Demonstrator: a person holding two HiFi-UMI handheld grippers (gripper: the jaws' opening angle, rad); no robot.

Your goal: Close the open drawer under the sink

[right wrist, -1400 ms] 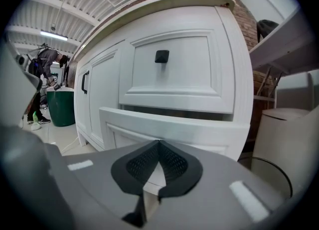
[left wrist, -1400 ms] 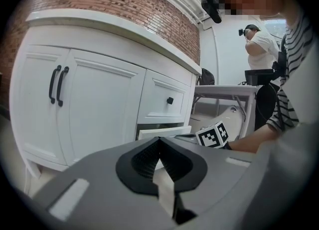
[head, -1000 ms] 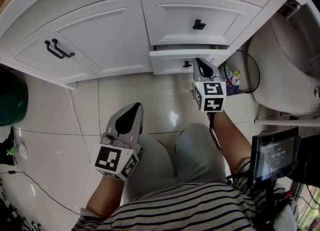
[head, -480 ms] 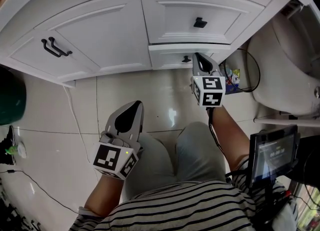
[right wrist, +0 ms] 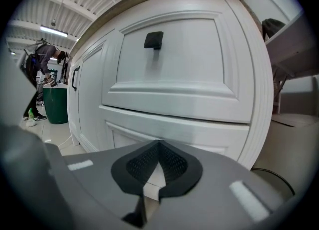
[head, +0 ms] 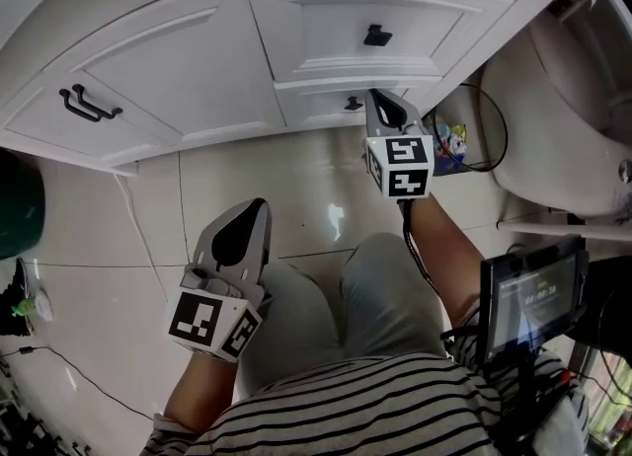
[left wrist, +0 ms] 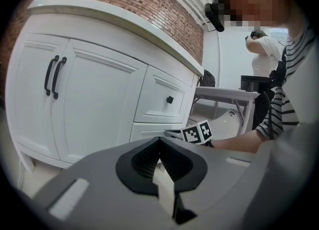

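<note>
Right gripper view shows the right claw [right wrist: 158,143] closed and empty, its tip right at the lower drawer [right wrist: 199,124], which sits nearly flush in the vanity [right wrist: 94,89]. The left claw [left wrist: 159,142], jaws together, holds nothing.

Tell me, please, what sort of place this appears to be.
Probably a bathroom: a white vanity cabinet, what looks like a toilet beside it, and a glossy tiled floor.
</note>
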